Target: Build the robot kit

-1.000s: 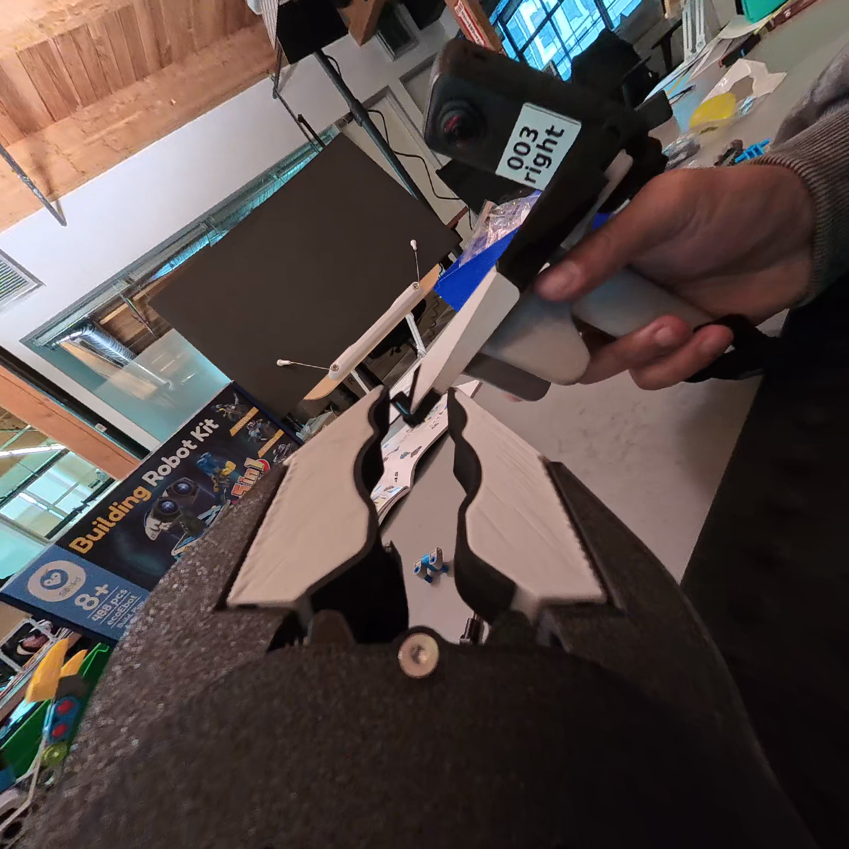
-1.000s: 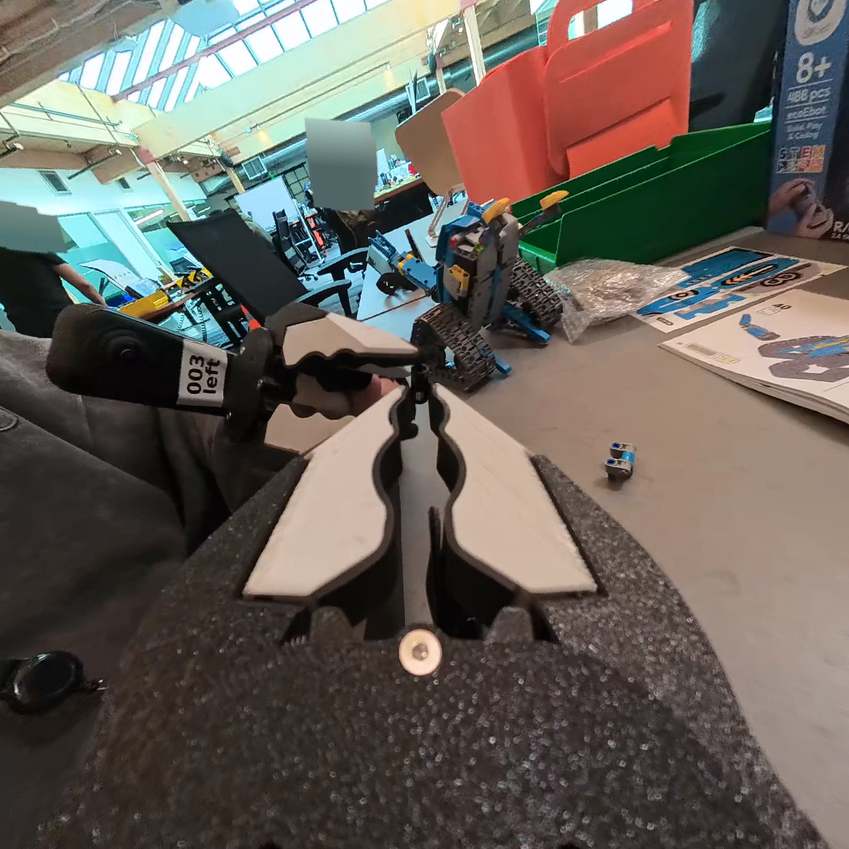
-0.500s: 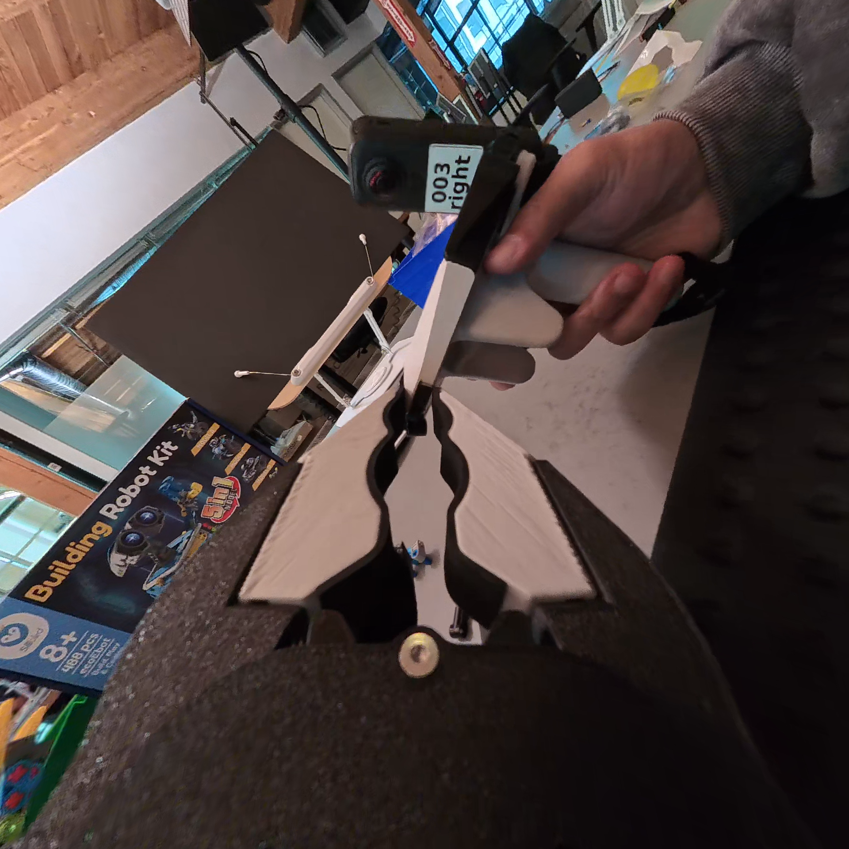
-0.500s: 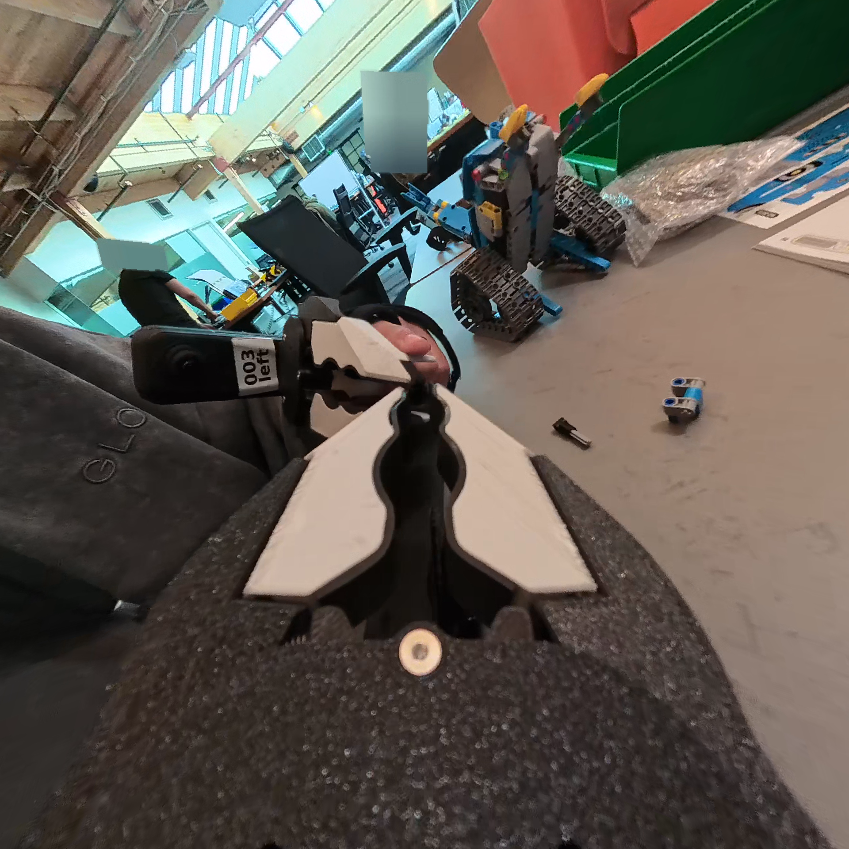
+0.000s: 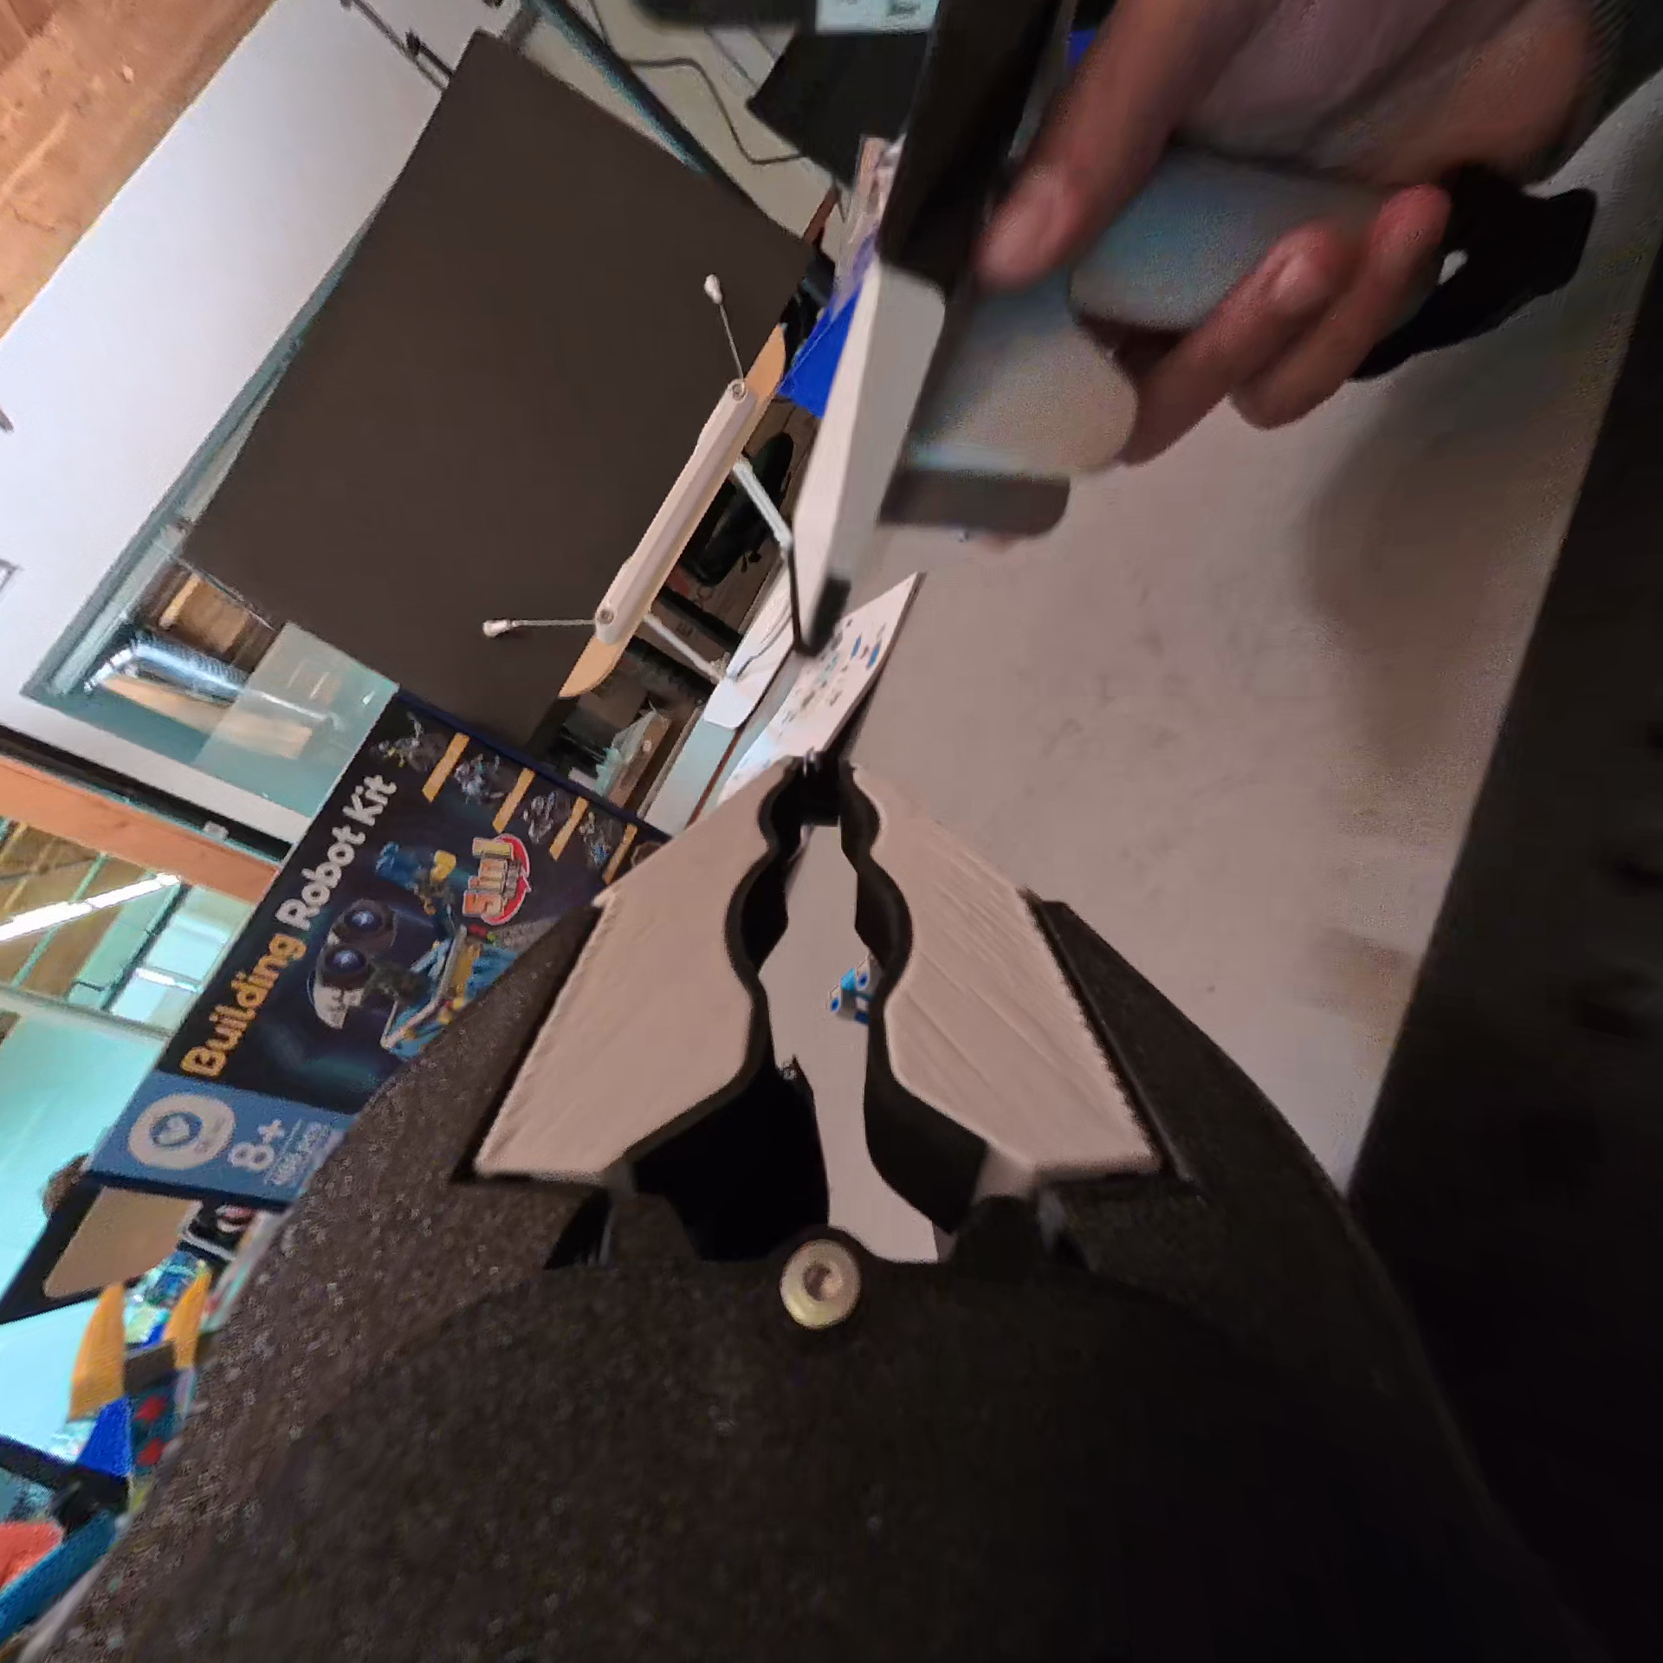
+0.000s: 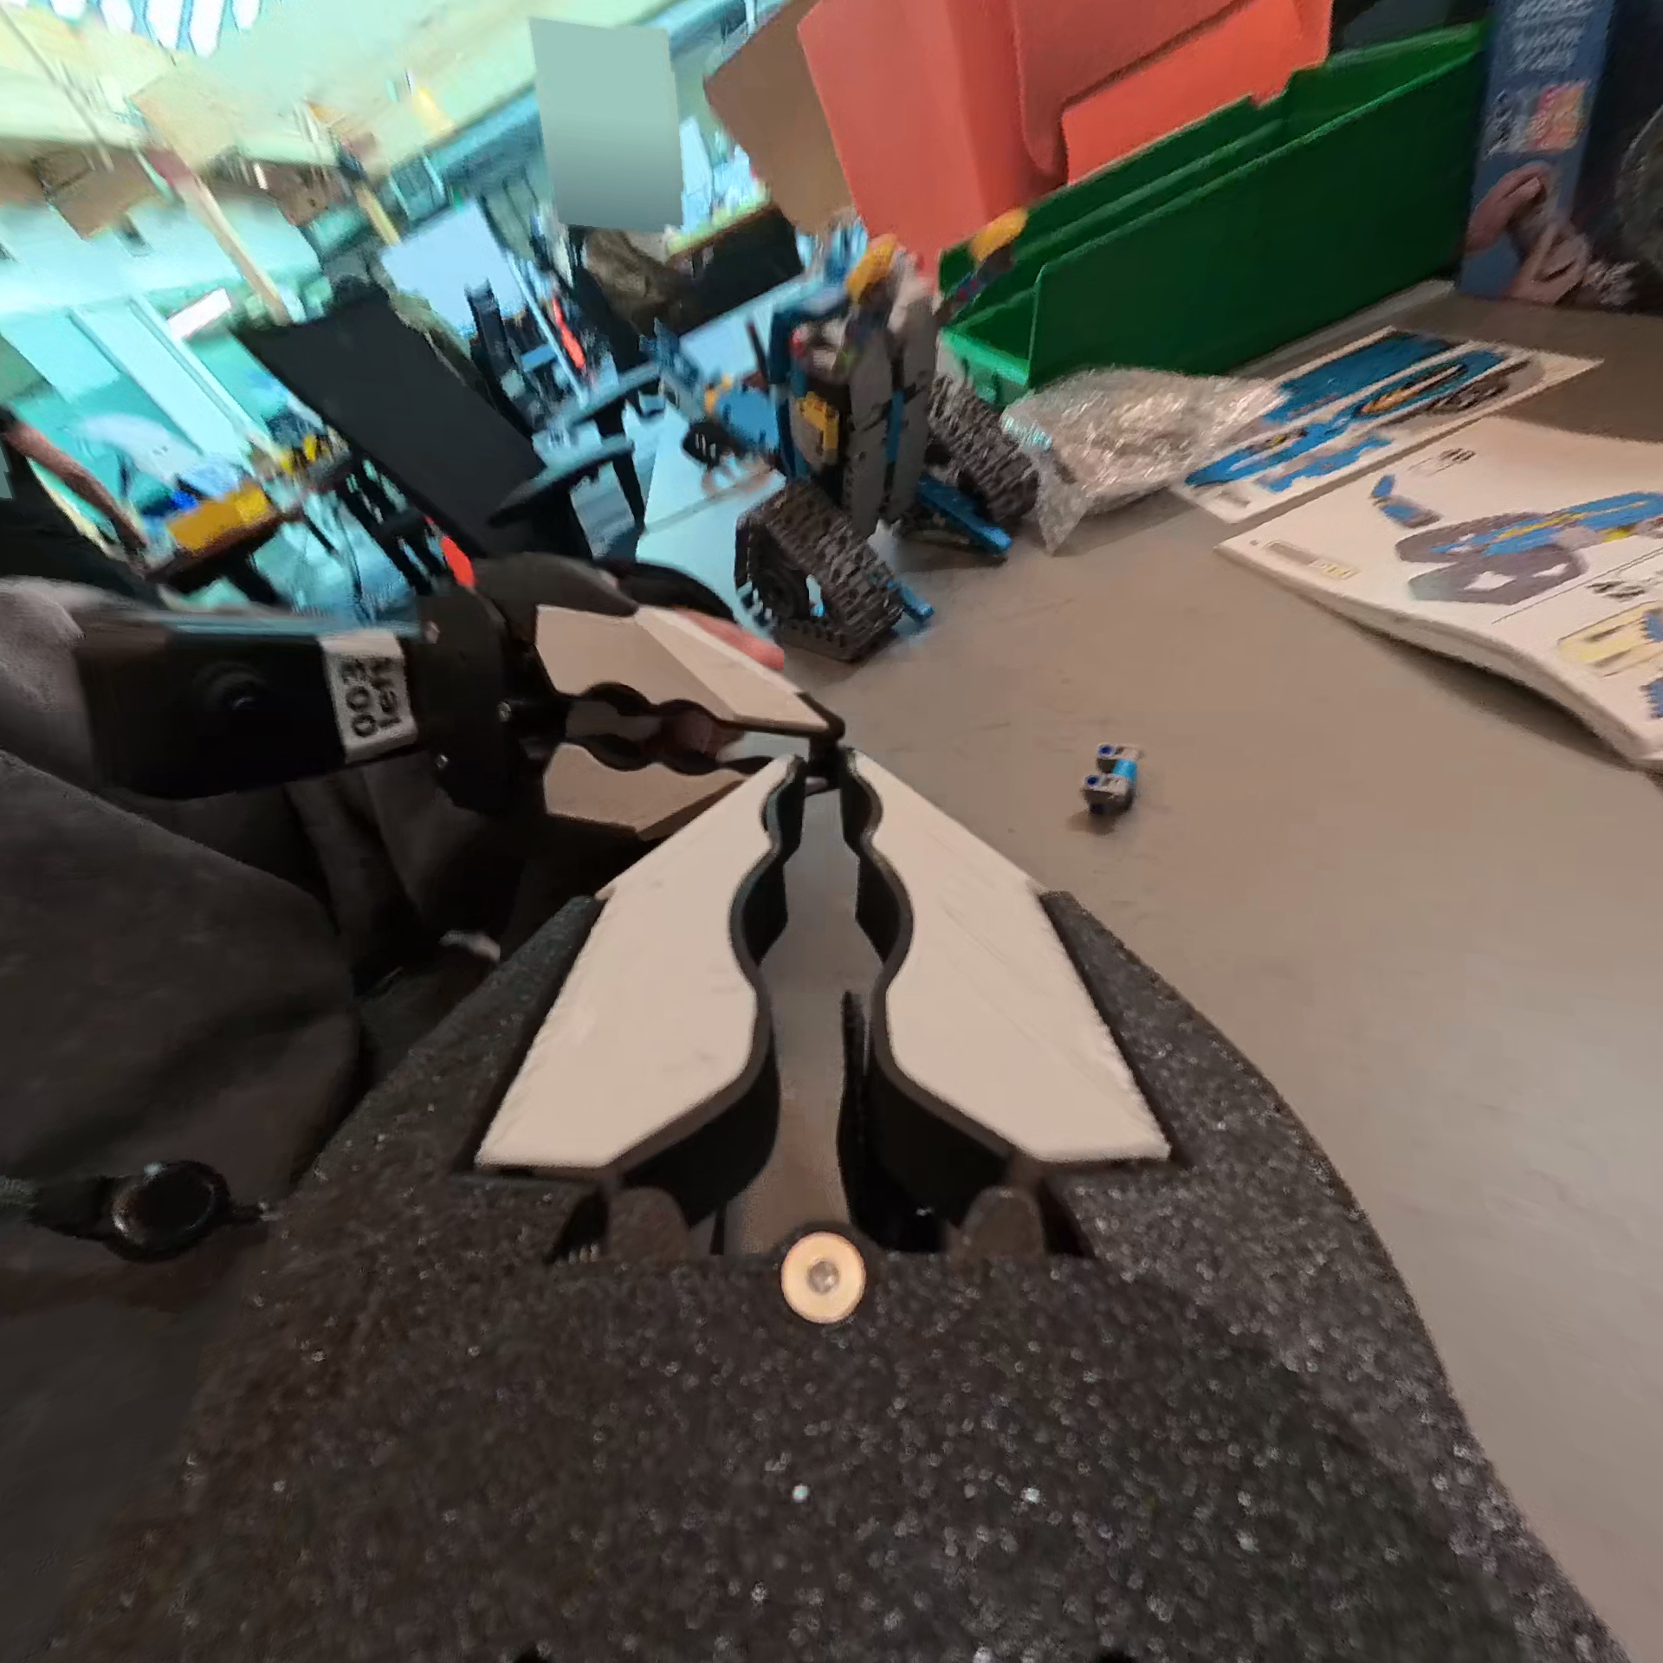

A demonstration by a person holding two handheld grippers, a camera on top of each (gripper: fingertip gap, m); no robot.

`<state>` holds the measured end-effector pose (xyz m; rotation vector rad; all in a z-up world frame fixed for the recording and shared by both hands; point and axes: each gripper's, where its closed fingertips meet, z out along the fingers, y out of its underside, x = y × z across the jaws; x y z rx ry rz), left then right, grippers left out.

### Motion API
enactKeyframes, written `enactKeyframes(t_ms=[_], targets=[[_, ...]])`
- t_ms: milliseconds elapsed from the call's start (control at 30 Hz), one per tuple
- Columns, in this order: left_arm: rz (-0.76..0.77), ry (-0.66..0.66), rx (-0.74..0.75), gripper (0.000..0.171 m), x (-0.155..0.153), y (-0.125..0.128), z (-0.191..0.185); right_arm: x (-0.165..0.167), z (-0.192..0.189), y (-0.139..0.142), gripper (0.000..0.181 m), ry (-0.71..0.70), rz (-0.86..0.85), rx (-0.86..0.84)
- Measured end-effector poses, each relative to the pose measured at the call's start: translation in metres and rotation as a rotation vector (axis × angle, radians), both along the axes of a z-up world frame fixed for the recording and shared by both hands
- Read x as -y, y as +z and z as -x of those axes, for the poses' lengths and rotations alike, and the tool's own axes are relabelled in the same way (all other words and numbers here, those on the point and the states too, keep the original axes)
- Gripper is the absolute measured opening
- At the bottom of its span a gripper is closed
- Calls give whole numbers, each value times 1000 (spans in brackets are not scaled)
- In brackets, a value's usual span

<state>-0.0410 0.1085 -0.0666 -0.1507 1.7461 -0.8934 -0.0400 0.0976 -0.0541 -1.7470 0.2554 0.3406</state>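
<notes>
Both grippers are held up over the grey worktop (image 6: 1350,900), tips pointing at each other. The left gripper (image 5: 814,792) has its two pale fingers drawn in until only a narrow slit is left at the tips, and something small and dark sits in that slit; it is too small and blurred to say what it is. From the other side, the left gripper (image 6: 823,720) comes in as a flat white wedge, its tip just beside the tip of the right one.

The right gripper (image 6: 821,774) is narrowed the same way, fingertips nearly together with a small dark bit between them. I cannot tell whether it truly pinches that bit or only sits around it. In the left wrist view the right gripper (image 5: 819,612) hangs point down from a hand (image 5: 1260,207) wrapped round its grey handle, and it is smeared by motion.

A little blue and grey piece (image 6: 1111,778) lies alone on the worktop, to the right of the two tips and apart from them. Farther back stand a tracked toy robot (image 6: 855,468), a crumpled clear bag (image 6: 1125,441), an open booklet (image 6: 1485,576), a green bin (image 6: 1215,270) and the kit box (image 5: 360,972).
</notes>
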Motion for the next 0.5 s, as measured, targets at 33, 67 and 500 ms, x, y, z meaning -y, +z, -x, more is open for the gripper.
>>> enactKeyframes(t_ms=[33,67,500], targets=[[25,15,-6,6,-6,3,-2,7,-10,9,7,-29,-47,-29],[52,39,-10,6,-14,6,-6,16,-23,18,7,-73,-100,-63],[675,121,-124,6,-98,73,4,232,-164,89,26,-1069,-560,127]])
